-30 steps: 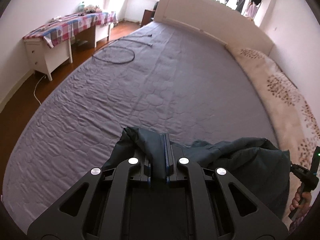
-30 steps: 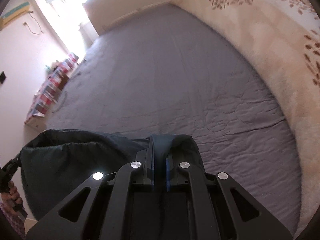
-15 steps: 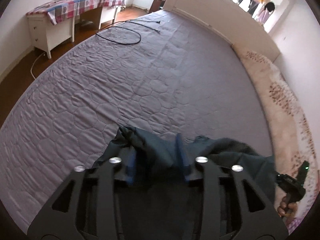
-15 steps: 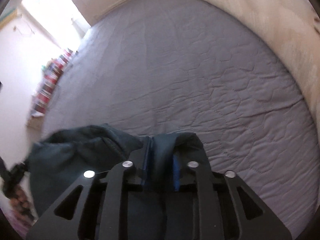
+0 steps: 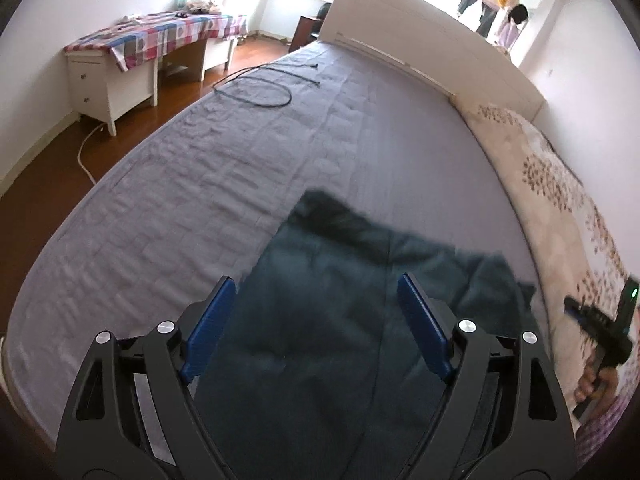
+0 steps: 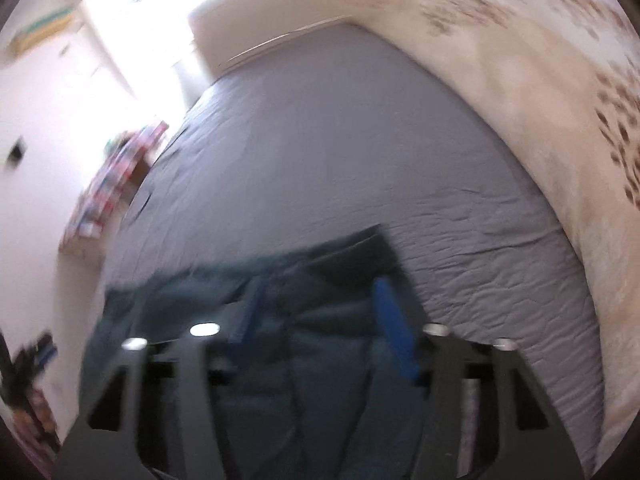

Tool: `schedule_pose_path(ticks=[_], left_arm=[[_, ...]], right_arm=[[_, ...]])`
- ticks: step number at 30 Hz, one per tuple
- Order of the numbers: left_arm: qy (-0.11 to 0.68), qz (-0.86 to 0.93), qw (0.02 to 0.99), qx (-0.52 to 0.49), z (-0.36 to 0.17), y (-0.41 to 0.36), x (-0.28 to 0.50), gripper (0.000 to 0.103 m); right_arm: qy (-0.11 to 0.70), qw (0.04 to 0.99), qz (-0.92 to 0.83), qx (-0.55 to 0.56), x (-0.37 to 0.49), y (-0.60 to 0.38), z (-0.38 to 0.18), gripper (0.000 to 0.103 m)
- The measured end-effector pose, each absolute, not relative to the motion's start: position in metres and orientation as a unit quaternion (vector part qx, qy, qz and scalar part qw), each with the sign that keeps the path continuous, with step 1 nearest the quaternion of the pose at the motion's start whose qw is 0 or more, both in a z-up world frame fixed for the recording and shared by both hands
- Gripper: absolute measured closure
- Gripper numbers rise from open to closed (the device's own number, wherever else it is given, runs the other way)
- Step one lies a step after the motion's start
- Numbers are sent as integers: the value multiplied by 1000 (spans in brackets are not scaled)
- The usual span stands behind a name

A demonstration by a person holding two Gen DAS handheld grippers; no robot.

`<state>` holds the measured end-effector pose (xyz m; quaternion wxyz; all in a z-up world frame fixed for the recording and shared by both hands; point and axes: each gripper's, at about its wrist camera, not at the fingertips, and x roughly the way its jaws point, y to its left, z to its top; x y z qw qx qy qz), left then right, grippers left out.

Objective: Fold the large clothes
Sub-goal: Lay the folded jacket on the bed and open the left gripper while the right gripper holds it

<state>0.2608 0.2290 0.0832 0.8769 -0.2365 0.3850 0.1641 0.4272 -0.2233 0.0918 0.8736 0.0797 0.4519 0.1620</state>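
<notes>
A dark teal garment lies spread on the grey quilted bed, its far edge toward the headboard. My left gripper is open above its near part, blue pads apart, holding nothing. In the right wrist view the same garment lies under my right gripper, which is open and empty; that view is blurred by motion. The right gripper also shows in the left wrist view at the far right, over the bed's edge.
A cream floral blanket runs along the bed's right side. A black cable loops on the far left of the bed. A white headboard stands at the far end. A desk with a checked cloth stands left on the wooden floor.
Both grippers were shut on the garment's edge and have opened. The garment has dropped and now lies spread out on the bed in front of them.
</notes>
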Motion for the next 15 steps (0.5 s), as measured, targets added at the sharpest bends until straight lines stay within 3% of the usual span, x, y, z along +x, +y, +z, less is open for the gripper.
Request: schedule_pose_path(ticks=[2, 4, 7, 15], left_arm=[[383, 165, 879, -231, 81, 221, 239, 21], [381, 176, 880, -223, 77, 215, 217, 21], [379, 194, 878, -218, 66, 206, 184, 21], [379, 199, 866, -258, 37, 195, 136, 21]], right_arm=[[448, 871, 194, 48, 408, -198, 94, 82], [442, 866, 232, 24, 384, -170, 95, 92], [437, 852, 286, 4, 355, -125, 95, 97], [479, 831, 265, -101, 360, -38, 46, 98]])
